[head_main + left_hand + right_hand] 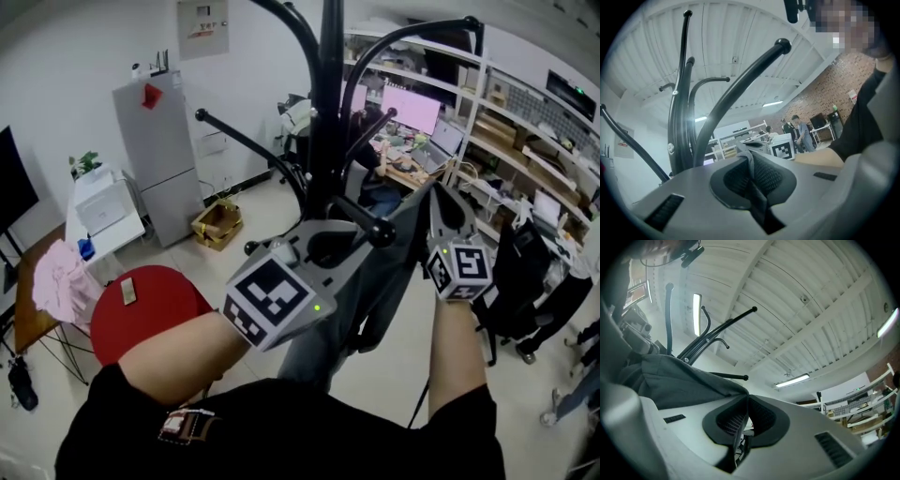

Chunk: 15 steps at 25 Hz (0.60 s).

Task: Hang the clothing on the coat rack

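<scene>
The black coat rack (328,112) stands right in front of me, its curved hooks spreading to both sides. A grey garment (380,291) hangs between my two grippers, close against the pole. My left gripper (349,232) is raised beside a knobbed hook and is shut on a fold of the grey fabric (749,161). My right gripper (444,208), further right and a little higher, is shut on another edge of the garment (675,376). Rack arms (736,93) rise just beyond the left jaws. Seen from the right gripper (740,416), the rack (701,343) stands behind the cloth.
A red round seat (155,305) sits low at the left, beside a table with a pink cloth (61,281). A grey cabinet (159,150) and a cardboard box (217,223) stand behind. Shelves and desks (506,141) fill the right, with a black bag (525,291) below.
</scene>
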Each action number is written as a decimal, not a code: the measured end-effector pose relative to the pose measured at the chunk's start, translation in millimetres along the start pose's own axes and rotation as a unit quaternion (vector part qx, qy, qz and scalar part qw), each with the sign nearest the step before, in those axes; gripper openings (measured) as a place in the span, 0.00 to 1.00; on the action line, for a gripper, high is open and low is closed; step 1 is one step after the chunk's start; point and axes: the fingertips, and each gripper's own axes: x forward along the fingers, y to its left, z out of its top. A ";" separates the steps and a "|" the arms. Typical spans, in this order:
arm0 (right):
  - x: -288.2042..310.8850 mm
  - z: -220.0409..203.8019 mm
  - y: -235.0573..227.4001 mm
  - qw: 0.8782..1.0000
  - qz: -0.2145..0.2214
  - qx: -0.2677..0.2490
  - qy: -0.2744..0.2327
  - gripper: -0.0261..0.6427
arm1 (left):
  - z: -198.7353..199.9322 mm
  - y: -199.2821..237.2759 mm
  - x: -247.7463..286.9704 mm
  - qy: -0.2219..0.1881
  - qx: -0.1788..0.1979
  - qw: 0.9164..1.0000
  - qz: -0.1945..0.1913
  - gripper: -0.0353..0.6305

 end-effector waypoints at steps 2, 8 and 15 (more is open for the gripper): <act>3.9 -10.3 -5.0 1.000 -0.007 0.005 0.008 0.06 | -0.3 -2.6 6.9 0.002 0.002 1.000 0.000 0.05; 25.3 -31.9 -1.4 0.999 -0.018 0.031 0.022 0.06 | 0.7 -3.3 25.4 0.012 0.010 1.000 0.007 0.05; 56.4 -60.2 42.3 0.997 0.037 0.056 0.039 0.06 | -5.5 3.0 30.5 0.023 0.010 0.999 0.032 0.05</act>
